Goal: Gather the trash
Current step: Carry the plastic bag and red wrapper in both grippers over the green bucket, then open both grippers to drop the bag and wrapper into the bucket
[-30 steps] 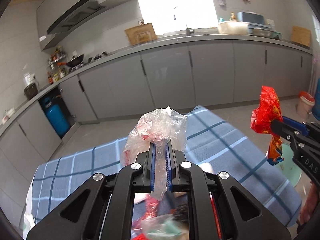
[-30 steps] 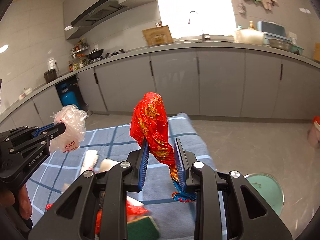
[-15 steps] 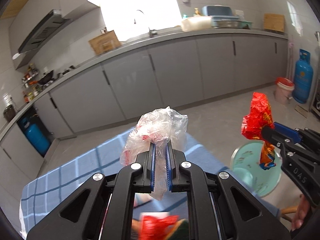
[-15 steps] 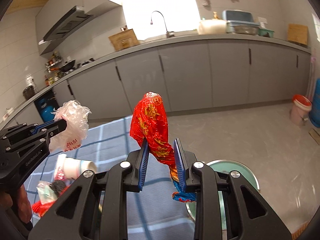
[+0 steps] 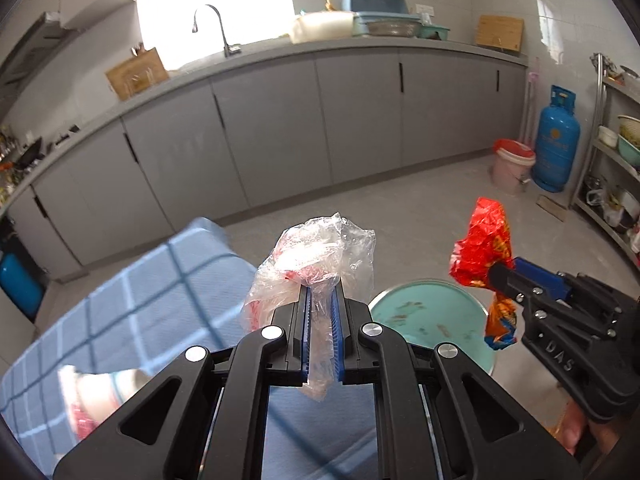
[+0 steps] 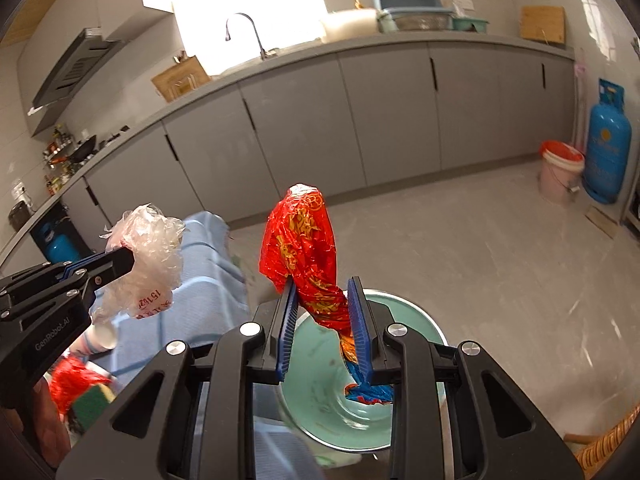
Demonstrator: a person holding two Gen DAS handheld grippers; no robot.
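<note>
Home kitchen: grey cabinets (image 6: 360, 120) under a long counter, sink tap (image 6: 244, 34), range hood (image 6: 72, 68), blue gas cylinder (image 6: 608, 148), dish rack (image 6: 412, 10), all beyond the tool.

Green bin (image 6: 404, 312) mouth open below tools; table edge (image 6: 224, 280) beside left.

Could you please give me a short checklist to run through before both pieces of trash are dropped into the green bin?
1. Left tongs clamped on the clear plastic bag: ok.
2. Right tongs clamped on the red wrapper: ok.
3. Green bin mouth open, nothing covering it: ok.
4. Red wrapper over the bin mouth: ok, its tail hangs over the opening.
5. Clear plastic bag over the bin mouth: not ok, it looks to be beside the rim, near the checked tablecloth.
6. Room left inside the bin: cannot tell.
</note>
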